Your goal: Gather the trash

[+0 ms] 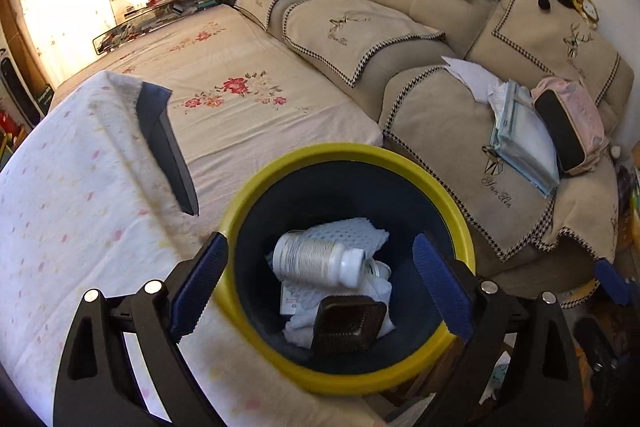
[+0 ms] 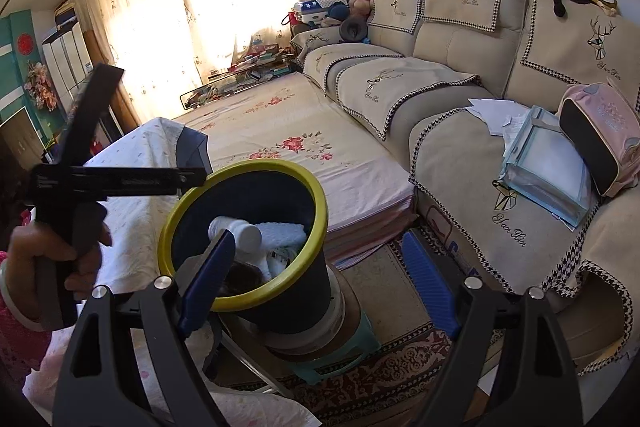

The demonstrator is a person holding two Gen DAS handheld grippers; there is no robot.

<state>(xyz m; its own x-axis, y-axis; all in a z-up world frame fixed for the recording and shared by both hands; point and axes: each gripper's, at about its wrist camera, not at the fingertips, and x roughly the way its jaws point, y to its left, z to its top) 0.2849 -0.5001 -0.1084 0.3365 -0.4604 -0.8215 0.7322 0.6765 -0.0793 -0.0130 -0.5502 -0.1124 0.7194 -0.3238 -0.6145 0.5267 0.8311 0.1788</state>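
Observation:
A dark bin with a yellow rim (image 1: 452,203) stands right below my left gripper (image 1: 320,287), which is open and empty above its mouth. Inside lie a white plastic bottle (image 1: 316,261), white foam wrap (image 1: 352,233), crumpled white paper (image 1: 300,327) and a dark square cup (image 1: 348,323). In the right wrist view the same bin (image 2: 308,291) sits on a stack on a green stool (image 2: 340,363), with the bottle (image 2: 240,229) inside. My right gripper (image 2: 316,279) is open and empty, beside the bin. The left gripper's body (image 2: 80,183) shows at the left in a hand.
A table with a white dotted cloth (image 1: 60,227) is at the left. A floral-covered chaise (image 1: 240,99) and a beige sofa (image 1: 460,147) lie beyond, with papers, a blue pouch (image 1: 524,147) and a pink bag (image 1: 572,123) on the seat. A patterned rug (image 2: 380,379) covers the floor.

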